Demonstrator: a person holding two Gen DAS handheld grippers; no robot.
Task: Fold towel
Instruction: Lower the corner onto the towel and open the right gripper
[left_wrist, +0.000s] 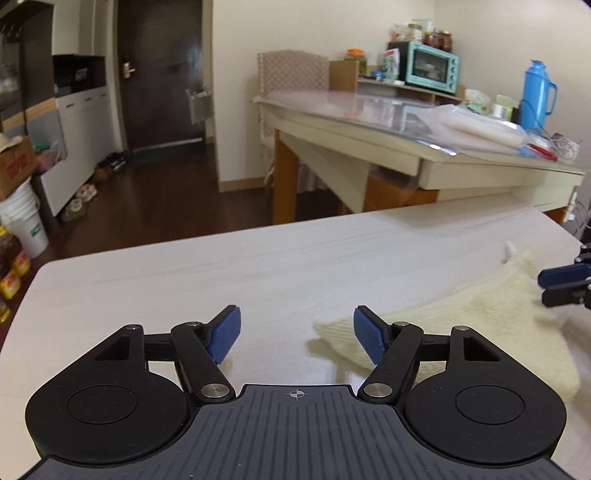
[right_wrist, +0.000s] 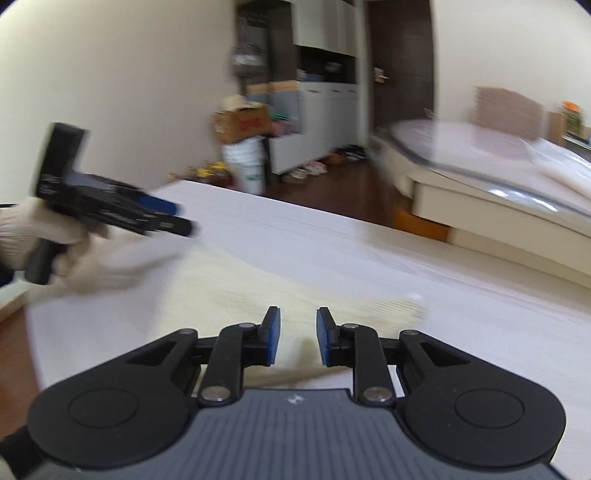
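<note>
Lying crumpled on the white table (left_wrist: 221, 266), the cream towel (left_wrist: 480, 317) sits right of the left hand-held gripper (left_wrist: 295, 334), whose jaws stand wide apart, empty. Right hand-held gripper (right_wrist: 298, 336) hovers above the towel, jaws narrowly parted, gripping nothing.

Towel (left_wrist: 480, 325): cream-yellow, fluffy terry, lying flat but rumpled on the white table (left_wrist: 221, 280), one corner drawn to a point toward 1 o'clock with a small white tag at its tip, the near-left corner slightly lifted, the bulk spreading toward 4 o'clock.
</note>
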